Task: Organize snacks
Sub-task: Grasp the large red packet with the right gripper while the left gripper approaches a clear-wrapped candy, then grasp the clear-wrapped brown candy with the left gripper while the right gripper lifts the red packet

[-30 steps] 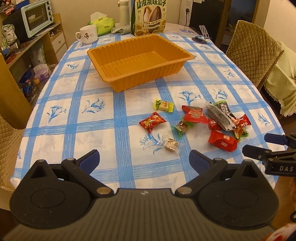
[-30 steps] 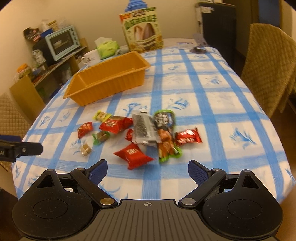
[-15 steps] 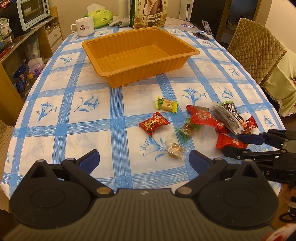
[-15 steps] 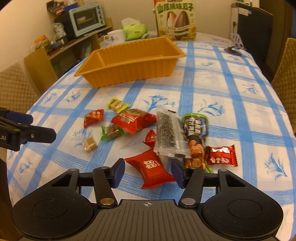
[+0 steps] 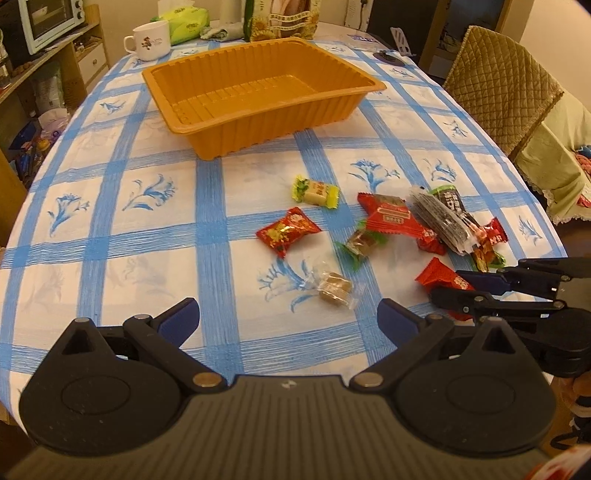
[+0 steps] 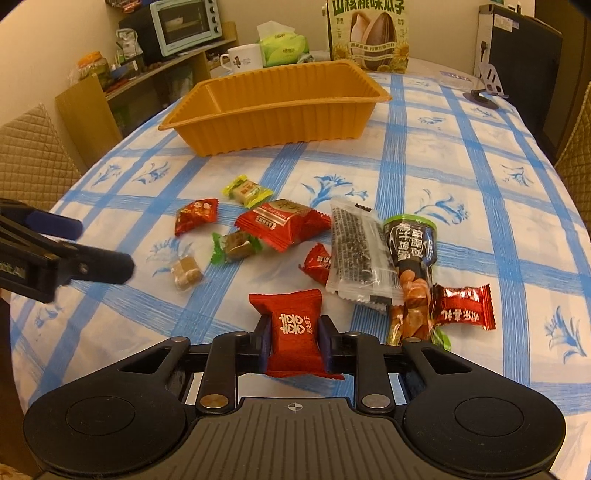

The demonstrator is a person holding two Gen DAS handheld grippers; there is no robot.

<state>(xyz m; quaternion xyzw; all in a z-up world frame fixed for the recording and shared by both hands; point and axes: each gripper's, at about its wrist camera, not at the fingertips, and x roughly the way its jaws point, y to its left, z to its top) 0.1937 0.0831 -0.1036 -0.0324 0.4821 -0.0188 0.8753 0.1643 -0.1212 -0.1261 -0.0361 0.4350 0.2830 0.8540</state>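
Only from its own camera, right gripper pinching red candy; left gripper spread.

I am working in a home dining room. Evidence: a table under a blue-checked floral cloth, quilted chair covers, a toaster oven on a cluttered wooden shelf, a mug, a tissue pack and a sunflower-seed bag.
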